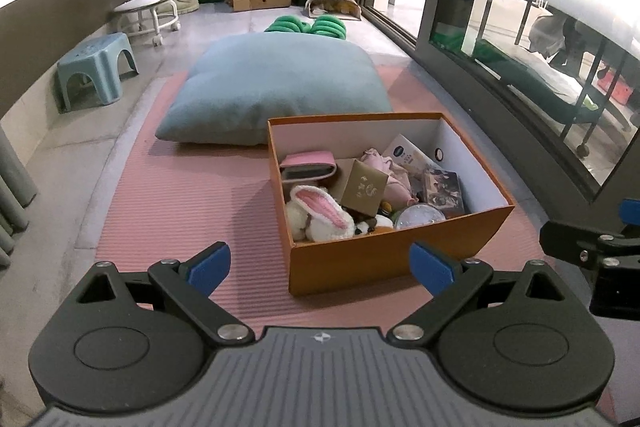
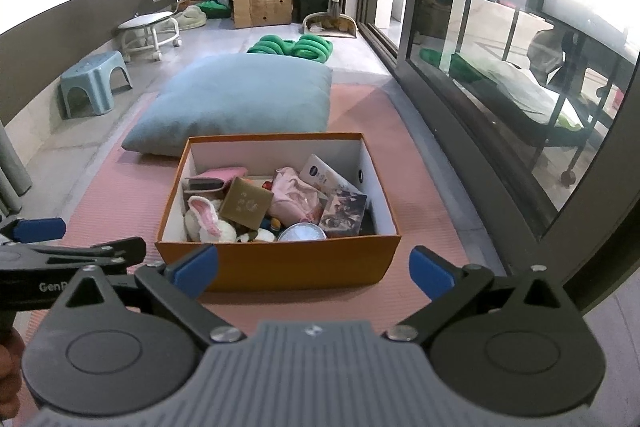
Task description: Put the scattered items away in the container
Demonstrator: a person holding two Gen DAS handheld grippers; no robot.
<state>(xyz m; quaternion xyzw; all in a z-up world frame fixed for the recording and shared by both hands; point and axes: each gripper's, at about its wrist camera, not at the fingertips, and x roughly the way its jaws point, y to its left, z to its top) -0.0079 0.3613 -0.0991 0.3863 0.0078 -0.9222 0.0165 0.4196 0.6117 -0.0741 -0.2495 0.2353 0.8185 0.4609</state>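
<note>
**Orange box filled, both grippers wide apart**

Left of the orange box [image 1: 360, 259]: left gripper [image 1: 320, 267], jaws spread, nothing between. On the pink mat [image 1: 180, 203], just before the blue cushion [image 1: 272, 91]: the box itself, holding a plush rabbit [image 1: 320, 215], pink wallet [image 1: 308, 165], gold card [image 1: 366, 191] and glass globe [image 1: 418, 217]. Right of the box: right gripper [image 2: 314, 269], jaws spread too, gripping nothing.

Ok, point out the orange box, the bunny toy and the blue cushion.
orange box [image 2: 276, 267], right wrist view, front outer wall.
bunny toy [image 2: 208, 219], right wrist view, pink inner ear.
blue cushion [image 1: 272, 87], left wrist view, middle of top face.
</note>
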